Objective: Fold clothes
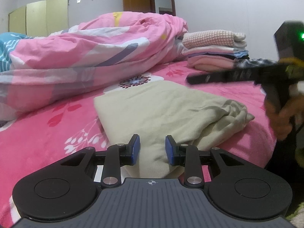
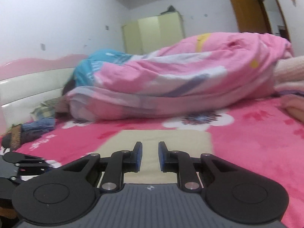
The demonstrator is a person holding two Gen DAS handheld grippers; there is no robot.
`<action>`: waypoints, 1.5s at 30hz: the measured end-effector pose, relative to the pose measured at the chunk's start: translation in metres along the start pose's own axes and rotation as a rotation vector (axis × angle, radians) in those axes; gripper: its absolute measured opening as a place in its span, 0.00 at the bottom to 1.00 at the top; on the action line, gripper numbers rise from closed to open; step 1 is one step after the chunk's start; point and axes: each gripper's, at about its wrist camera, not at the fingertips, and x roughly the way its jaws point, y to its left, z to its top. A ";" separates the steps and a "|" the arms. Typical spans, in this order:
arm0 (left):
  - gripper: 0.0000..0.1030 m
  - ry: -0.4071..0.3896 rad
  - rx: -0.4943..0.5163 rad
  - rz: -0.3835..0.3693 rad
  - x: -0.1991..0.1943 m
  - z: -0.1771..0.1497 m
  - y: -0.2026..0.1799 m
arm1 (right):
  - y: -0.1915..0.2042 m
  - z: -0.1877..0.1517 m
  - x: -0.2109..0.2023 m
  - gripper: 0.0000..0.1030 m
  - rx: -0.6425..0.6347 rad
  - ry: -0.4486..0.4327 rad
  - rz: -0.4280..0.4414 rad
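A pale beige garment (image 1: 161,106) lies partly folded on the pink flowered bedsheet (image 1: 38,142), its right side bunched into loose folds. My left gripper (image 1: 152,150) is open at the garment's near corner, and the cloth fills the gap between the blue pads (image 1: 135,149). In the right wrist view my right gripper (image 2: 150,155) is open low over the same beige garment (image 2: 161,138), with cloth showing between its fingers. From the left wrist view the right gripper (image 1: 191,80) is a blurred black shape above the garment's far right edge, held by a hand (image 1: 281,119).
A rumpled pink quilt (image 1: 91,47) runs across the back of the bed. A stack of folded clothes (image 1: 214,51) sits at the back right. Loose dark clothes (image 2: 36,127) lie by the white headboard (image 2: 28,87). The bed's edge drops off at the right (image 1: 269,152).
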 end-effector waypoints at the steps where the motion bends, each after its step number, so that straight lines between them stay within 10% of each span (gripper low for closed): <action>1: 0.29 0.004 -0.002 -0.005 0.000 0.001 0.001 | 0.003 -0.006 0.008 0.19 -0.005 0.039 0.004; 12: 0.31 0.012 -0.042 -0.034 0.001 0.001 0.008 | 0.016 -0.027 -0.022 0.22 -0.073 0.128 -0.025; 18: 0.32 0.013 -0.042 -0.012 -0.001 0.001 0.004 | 0.023 0.001 0.000 0.22 -0.060 -0.001 -0.004; 22: 0.34 0.026 -0.042 -0.021 -0.001 0.001 0.005 | 0.022 -0.042 0.026 0.22 -0.057 0.090 -0.004; 32: 0.35 -0.025 -0.043 0.003 -0.015 0.020 0.008 | 0.024 -0.064 0.010 0.23 -0.095 -0.027 -0.009; 45: 0.39 0.043 -0.246 -0.058 0.022 0.001 0.032 | 0.025 -0.069 0.009 0.24 -0.097 -0.051 -0.011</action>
